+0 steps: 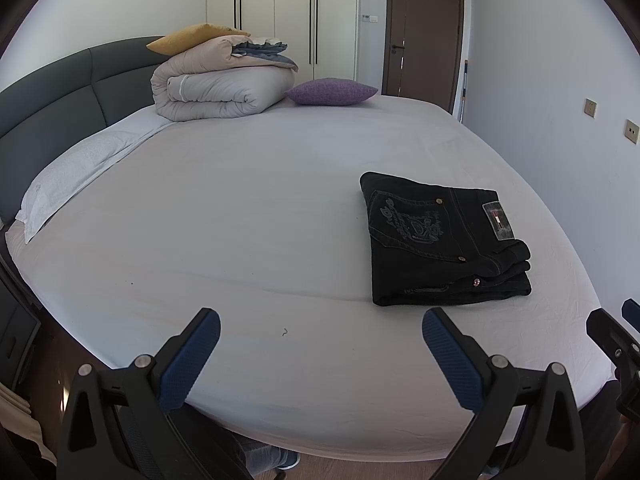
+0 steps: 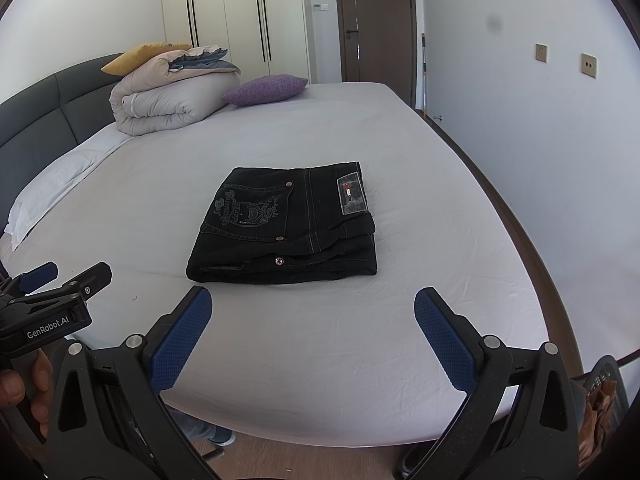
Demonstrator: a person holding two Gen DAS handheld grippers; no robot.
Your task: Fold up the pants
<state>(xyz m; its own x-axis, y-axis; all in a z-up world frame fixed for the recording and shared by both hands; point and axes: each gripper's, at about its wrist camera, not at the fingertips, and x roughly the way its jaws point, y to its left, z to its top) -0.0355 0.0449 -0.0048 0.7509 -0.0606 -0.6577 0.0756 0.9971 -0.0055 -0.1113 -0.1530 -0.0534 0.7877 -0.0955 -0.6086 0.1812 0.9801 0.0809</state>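
Black jeans (image 1: 438, 240) lie folded into a compact stack on the white bed sheet (image 1: 240, 208), embroidered back pocket and waist label facing up. In the right wrist view the same jeans (image 2: 288, 224) sit straight ahead of my right gripper (image 2: 314, 316), which is open and holds nothing, a short way back from the stack. My left gripper (image 1: 322, 334) is open too, empty, with the jeans ahead and to its right. The left gripper (image 2: 60, 274) also shows at the left edge of the right wrist view, a hand (image 2: 24, 392) gripping its handle.
A rolled duvet (image 1: 224, 80) with a yellow cushion (image 1: 192, 38), a purple cushion (image 1: 332, 91) and a white pillow (image 1: 76, 176) lie near the grey headboard (image 1: 52, 104). Wardrobes, a brown door (image 1: 422, 32) and a wall at the right surround the bed. Wooden floor shows below the bed edge.
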